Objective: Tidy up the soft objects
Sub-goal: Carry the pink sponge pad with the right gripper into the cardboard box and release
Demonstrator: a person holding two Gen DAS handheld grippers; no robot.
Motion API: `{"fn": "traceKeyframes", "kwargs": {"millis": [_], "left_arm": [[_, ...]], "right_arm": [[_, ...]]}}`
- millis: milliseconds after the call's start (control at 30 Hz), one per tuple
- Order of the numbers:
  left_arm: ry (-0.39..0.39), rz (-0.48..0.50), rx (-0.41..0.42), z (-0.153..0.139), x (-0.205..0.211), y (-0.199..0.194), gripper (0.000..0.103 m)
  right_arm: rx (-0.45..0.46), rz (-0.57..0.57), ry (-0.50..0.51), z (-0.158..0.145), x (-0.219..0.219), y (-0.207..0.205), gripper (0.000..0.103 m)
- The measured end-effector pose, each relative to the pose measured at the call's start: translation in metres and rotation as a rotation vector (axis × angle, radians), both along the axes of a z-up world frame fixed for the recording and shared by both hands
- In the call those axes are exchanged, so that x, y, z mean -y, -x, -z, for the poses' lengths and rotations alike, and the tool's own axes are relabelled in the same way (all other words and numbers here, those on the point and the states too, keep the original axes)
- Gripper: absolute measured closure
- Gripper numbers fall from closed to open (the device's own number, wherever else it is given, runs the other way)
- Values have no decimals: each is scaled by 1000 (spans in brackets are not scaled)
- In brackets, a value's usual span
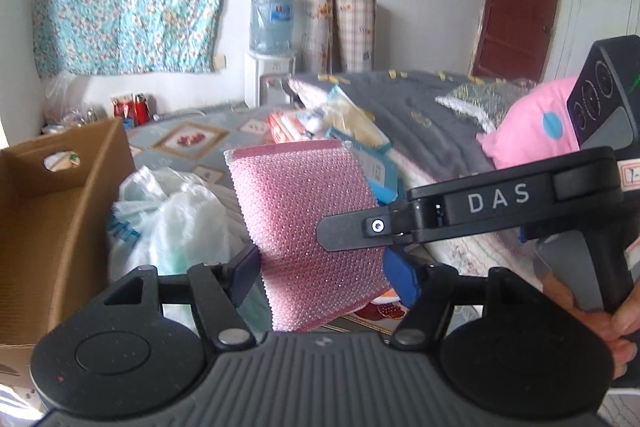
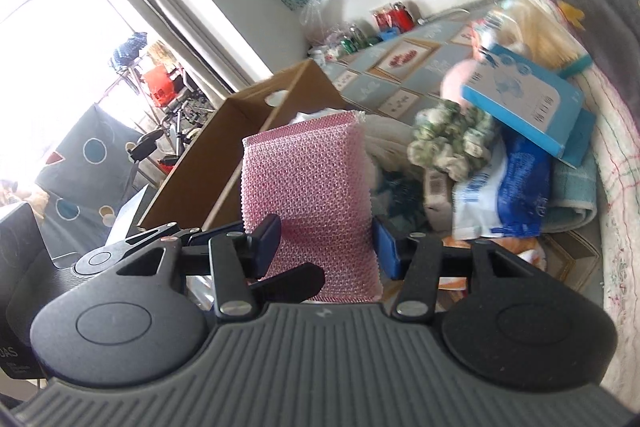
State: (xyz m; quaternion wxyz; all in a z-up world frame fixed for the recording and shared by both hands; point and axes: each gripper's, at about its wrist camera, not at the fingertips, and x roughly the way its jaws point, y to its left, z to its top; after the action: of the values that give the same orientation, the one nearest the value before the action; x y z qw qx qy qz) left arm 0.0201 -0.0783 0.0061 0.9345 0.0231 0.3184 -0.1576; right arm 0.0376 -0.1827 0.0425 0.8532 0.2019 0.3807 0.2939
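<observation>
The left claw (image 1: pixel 324 273) points forward and somewhat downward, its two blue-padded fingers pressed against the sides of a pink bubble-wrap pouch (image 1: pixel 304 223). The right claw (image 2: pixel 326 247) grips the same pouch from the other side, one finger lying across its face in the left wrist view. A hand (image 1: pixel 608 311) wraps the right claw's handle at that view's lower right edge.

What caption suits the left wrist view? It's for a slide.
Both grippers, left and right, hold a pink bubble-wrap pouch beside a cardboard box.
</observation>
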Motion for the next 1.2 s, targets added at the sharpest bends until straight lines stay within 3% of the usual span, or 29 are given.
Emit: {"fn": "traceKeyframes", "kwargs": {"millis": [433,667,933,1200], "left_arm": [[7,-157,103,-46,-70,27,35],[-4,-275,105,-66,-125,21,35],[-24,-367,53,-83,-193,-20,35],[-10,-403,-80,-70,-268,-96,35]], "right_arm": [[85,-163,-9,-57,-87,2,53],[50,-268,-44,-75,-150,-27,53],[-46,-357,-40,-83,-231,-91,52],[-169,-348,-12,-54,-295,-180,51]]}}
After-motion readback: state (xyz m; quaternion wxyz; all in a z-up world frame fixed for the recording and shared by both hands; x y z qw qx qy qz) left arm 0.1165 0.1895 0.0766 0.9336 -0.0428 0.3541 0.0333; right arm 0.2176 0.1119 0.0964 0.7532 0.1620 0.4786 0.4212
